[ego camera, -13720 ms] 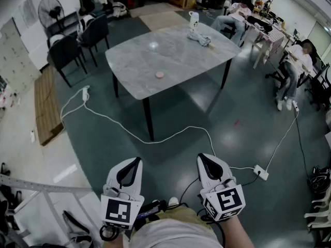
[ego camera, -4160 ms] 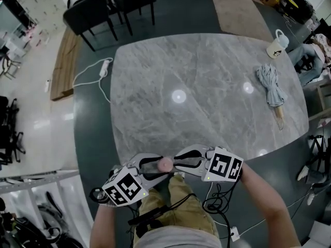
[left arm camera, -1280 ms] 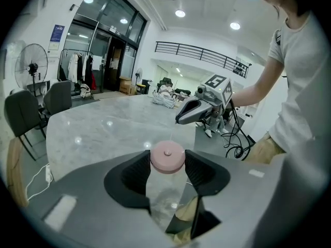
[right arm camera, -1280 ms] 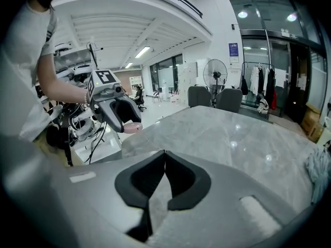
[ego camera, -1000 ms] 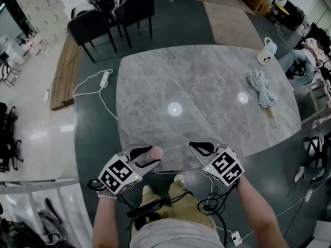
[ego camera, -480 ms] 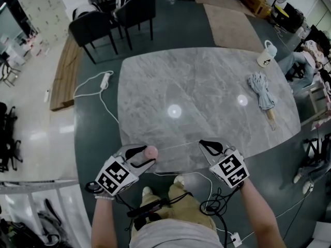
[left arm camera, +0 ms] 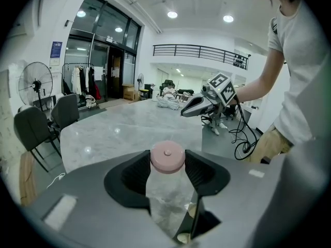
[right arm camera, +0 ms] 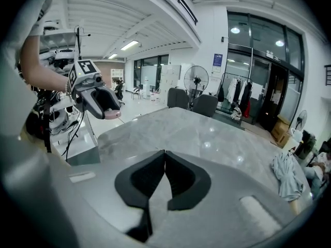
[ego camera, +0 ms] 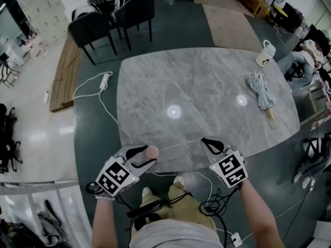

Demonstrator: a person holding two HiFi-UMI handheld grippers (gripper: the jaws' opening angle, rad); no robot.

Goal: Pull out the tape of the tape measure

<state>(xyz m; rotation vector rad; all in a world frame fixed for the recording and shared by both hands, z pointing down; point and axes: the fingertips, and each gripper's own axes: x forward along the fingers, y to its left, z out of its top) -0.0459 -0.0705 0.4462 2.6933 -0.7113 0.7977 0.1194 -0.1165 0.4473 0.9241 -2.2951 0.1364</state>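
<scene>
A small round pink tape measure [ego camera: 151, 151] sits between the jaws of my left gripper [ego camera: 149, 153], which is shut on it just off the near edge of the grey marble table [ego camera: 207, 87]. A thin pale tape [ego camera: 178, 144] runs from it rightward to the tip of my right gripper [ego camera: 205, 140], whose jaws are pressed together on the tape's end. In the left gripper view the pink case [left arm camera: 167, 156] is clamped between the black pads, and the right gripper [left arm camera: 189, 110] hovers beyond. In the right gripper view the jaws [right arm camera: 165, 156] meet, and the left gripper [right arm camera: 106, 112] with the pink case [right arm camera: 113, 115] is at far left.
A folded grey umbrella [ego camera: 260, 93] and a white mug [ego camera: 265, 56] lie at the table's far right. Black chairs [ego camera: 111, 14] stand beyond the table. A white power strip with its cable [ego camera: 106, 78] lies on the floor to the left. Cables trail by my feet.
My right gripper has moved to the right, away from the left one, and the stretch of tape between them has grown. The left gripper has held the case almost still.
</scene>
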